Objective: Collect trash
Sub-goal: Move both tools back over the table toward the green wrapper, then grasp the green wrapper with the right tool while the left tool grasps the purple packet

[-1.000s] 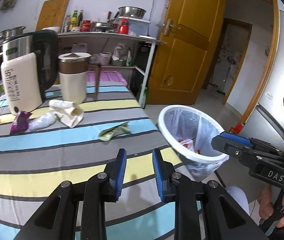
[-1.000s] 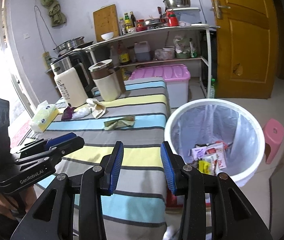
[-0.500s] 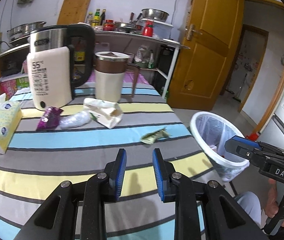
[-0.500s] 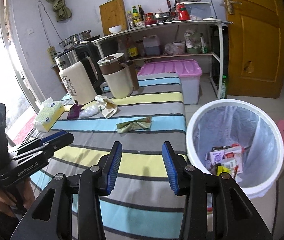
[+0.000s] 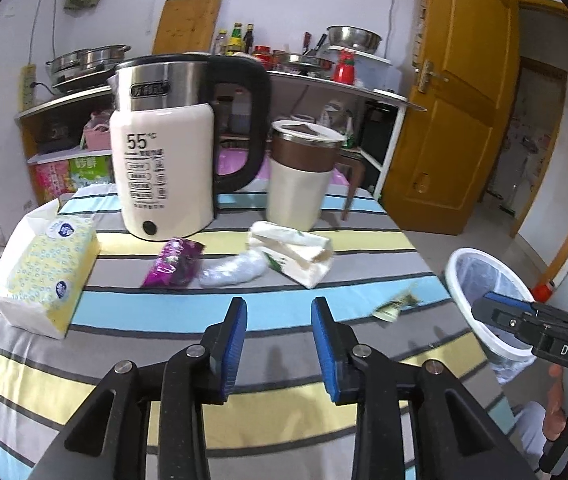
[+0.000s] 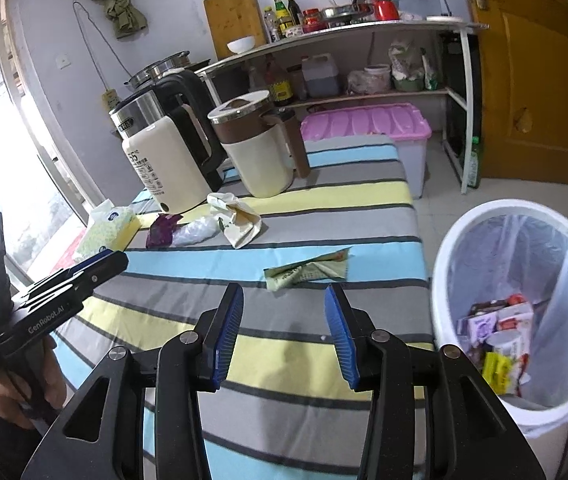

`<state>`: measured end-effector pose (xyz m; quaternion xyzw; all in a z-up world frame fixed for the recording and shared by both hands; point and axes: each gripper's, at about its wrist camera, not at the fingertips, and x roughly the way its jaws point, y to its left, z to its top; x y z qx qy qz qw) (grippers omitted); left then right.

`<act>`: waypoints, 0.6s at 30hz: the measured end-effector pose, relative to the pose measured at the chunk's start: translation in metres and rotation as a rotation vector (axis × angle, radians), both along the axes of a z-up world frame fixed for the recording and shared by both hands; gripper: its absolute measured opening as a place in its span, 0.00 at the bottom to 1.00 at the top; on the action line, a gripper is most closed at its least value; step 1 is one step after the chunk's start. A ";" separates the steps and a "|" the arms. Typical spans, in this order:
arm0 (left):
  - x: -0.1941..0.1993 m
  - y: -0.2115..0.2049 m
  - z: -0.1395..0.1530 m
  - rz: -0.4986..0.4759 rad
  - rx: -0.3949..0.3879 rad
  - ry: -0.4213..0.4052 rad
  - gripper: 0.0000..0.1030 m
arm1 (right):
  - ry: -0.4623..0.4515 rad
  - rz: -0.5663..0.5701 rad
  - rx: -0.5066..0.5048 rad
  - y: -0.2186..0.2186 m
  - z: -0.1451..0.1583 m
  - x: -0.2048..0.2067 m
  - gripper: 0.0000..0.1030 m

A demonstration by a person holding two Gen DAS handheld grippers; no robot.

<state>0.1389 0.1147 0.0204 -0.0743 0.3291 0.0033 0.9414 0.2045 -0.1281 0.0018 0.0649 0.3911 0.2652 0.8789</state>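
Trash lies on the striped tablecloth (image 5: 171,312): a purple wrapper (image 5: 173,262), a clear crumpled bag (image 5: 233,270), a cream torn carton (image 5: 294,250) and a green wrapper (image 5: 398,306). My left gripper (image 5: 279,320) hovers in front of the purple wrapper and clear bag; its jaws are opening with nothing between them. My right gripper (image 6: 284,312) stands open and empty just short of the green wrapper (image 6: 310,270). Beside the table's right edge stands a white lined bin (image 6: 524,224) with several packets inside.
A white kettle (image 5: 167,176) and a cream jug (image 5: 300,176) stand behind the trash. A yellow tissue pack (image 5: 43,276) lies at the table's left. A pink-lidded box (image 6: 368,126), a shelf rack and a wooden door (image 6: 536,68) are behind the table.
Both grippers have moved left along the table, from the bin toward the trash. The left jaws have spread wider. The right jaws opened slightly.
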 end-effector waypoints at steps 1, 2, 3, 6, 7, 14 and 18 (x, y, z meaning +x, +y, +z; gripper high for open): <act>0.003 0.003 -0.001 0.004 0.000 0.002 0.34 | 0.012 0.000 0.003 0.002 -0.003 0.004 0.43; 0.007 0.007 -0.002 0.008 0.003 0.007 0.34 | 0.025 0.001 0.007 0.005 -0.006 0.007 0.43; 0.009 0.010 -0.003 0.011 0.005 0.009 0.35 | 0.036 0.000 0.011 0.006 -0.009 0.011 0.43; 0.018 0.020 -0.006 0.031 0.013 0.011 0.35 | 0.062 -0.006 0.021 0.010 -0.015 0.021 0.43; 0.021 0.025 -0.007 0.043 0.013 0.014 0.36 | 0.073 -0.012 0.023 0.011 -0.018 0.025 0.44; 0.038 0.050 -0.013 0.088 0.010 0.019 0.43 | 0.143 -0.049 0.046 0.020 -0.034 0.047 0.45; 0.050 0.065 -0.015 0.107 0.012 0.021 0.44 | 0.163 -0.077 0.047 0.025 -0.041 0.056 0.45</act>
